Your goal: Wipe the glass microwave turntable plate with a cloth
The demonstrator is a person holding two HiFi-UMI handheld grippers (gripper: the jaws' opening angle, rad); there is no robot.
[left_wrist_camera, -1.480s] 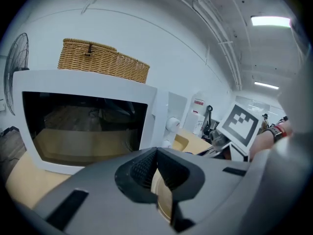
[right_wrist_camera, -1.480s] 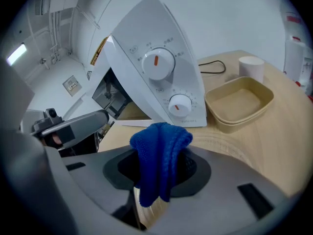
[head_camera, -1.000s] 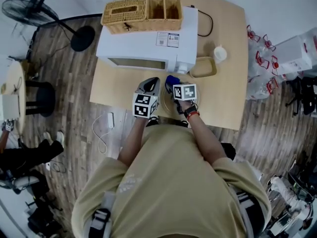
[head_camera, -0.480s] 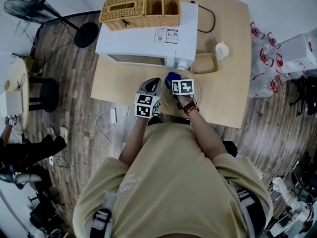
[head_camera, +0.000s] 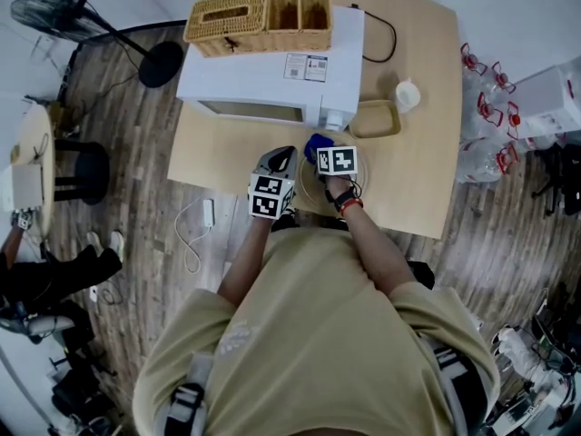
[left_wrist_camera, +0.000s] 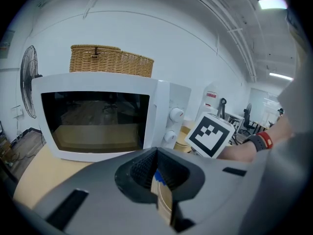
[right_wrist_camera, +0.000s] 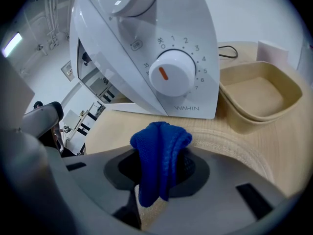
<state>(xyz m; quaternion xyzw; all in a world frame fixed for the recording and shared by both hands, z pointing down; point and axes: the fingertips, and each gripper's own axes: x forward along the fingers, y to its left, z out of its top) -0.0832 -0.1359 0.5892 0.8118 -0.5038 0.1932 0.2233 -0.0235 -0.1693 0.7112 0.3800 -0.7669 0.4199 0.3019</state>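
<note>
**A:** What is the right gripper (right_wrist_camera: pixel 164 174) carrying?

**B:** It is gripping a folded blue cloth (right_wrist_camera: pixel 157 146). Its jaws are closing narrowly on the fold, and the loose end is hanging below them.

**A:** And the left gripper (left_wrist_camera: pixel 156 166)?

**B:** Its jaw tips are meeting, or nearly. It is sitting at the left rim of the glass plate (right_wrist_camera: pixel 234 148). I cannot tell whether it is nipping the glass or only resting against it.

**A:** Which way is the plate lying from the cloth?

**B:** Directly below and just ahead. The plate is lying flat on the table (head_camera: pixel 408 180), in front of the microwave (head_camera: pixel 272 84). Being round, it is offering no long axis, so I judge any sweep direction would serve. The right gripper is hovering over it and is the nearer one, while the left is flanking it.

**A:** What is crowding the surface?

**B:** A tan tray (right_wrist_camera: pixel 259 97) is sitting just beyond the plate's far right edge, and a white cup (head_camera: pixel 406 94) is standing beyond that. A wicker basket (head_camera: pixel 259 21) is resting on top of the microwave.

**A:** And the room?

**B:** Plank flooring (head_camera: pixel 118 153) is showing around the table, and a fan (head_camera: pixel 54 12) is standing far left.
</note>
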